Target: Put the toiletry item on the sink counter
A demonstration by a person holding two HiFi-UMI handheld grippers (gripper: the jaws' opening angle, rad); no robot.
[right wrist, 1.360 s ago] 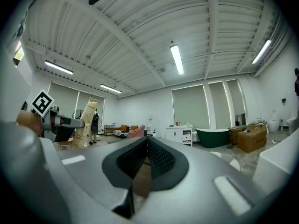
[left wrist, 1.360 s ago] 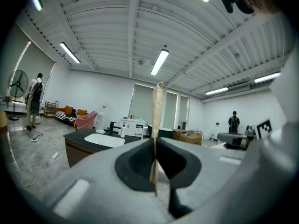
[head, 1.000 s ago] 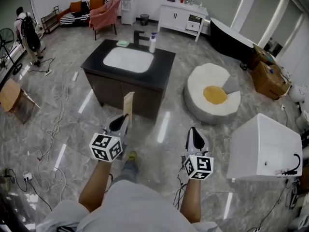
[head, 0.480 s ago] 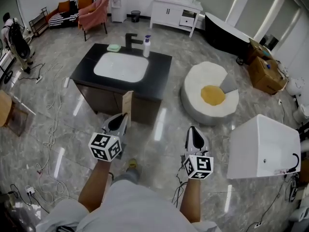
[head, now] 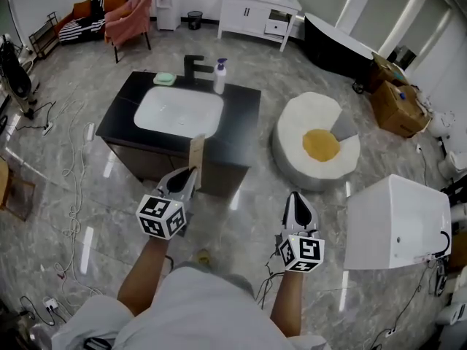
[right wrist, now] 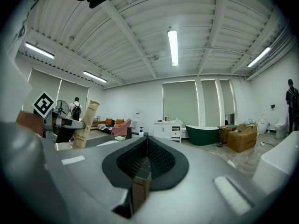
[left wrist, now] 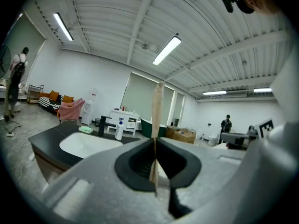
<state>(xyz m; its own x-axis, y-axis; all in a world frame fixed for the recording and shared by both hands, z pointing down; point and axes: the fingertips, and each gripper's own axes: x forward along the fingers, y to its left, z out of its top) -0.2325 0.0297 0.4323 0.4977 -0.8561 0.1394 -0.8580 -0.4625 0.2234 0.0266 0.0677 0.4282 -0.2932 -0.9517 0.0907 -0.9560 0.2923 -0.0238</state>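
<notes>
A tall tan toothbrush box (head: 195, 152) stands upright in my left gripper (head: 191, 172), which is shut on its lower end. The left gripper view shows the box edge-on (left wrist: 156, 120) between the closed jaws of that gripper (left wrist: 155, 143). From the right gripper view the box (right wrist: 85, 125) appears at the left. Ahead is the black sink counter (head: 244, 115) with a white basin (head: 179, 113), a black faucet (head: 195, 67), a soap pump bottle (head: 219, 76) and a green soap dish (head: 165, 79). My right gripper (head: 298, 199) is shut and empty (right wrist: 148, 141).
A round white seat with a yellow centre (head: 317, 148) sits right of the counter. A white boxy tub (head: 398, 224) lies at the right. Cables (head: 69, 188) trail over the floor at the left. A white cabinet (head: 259, 9) and cardboard boxes (head: 394, 97) stand further back.
The counter has come closer and shifted in the head view as the person walks toward it. Both grippers keep their places; the box stays held.
</notes>
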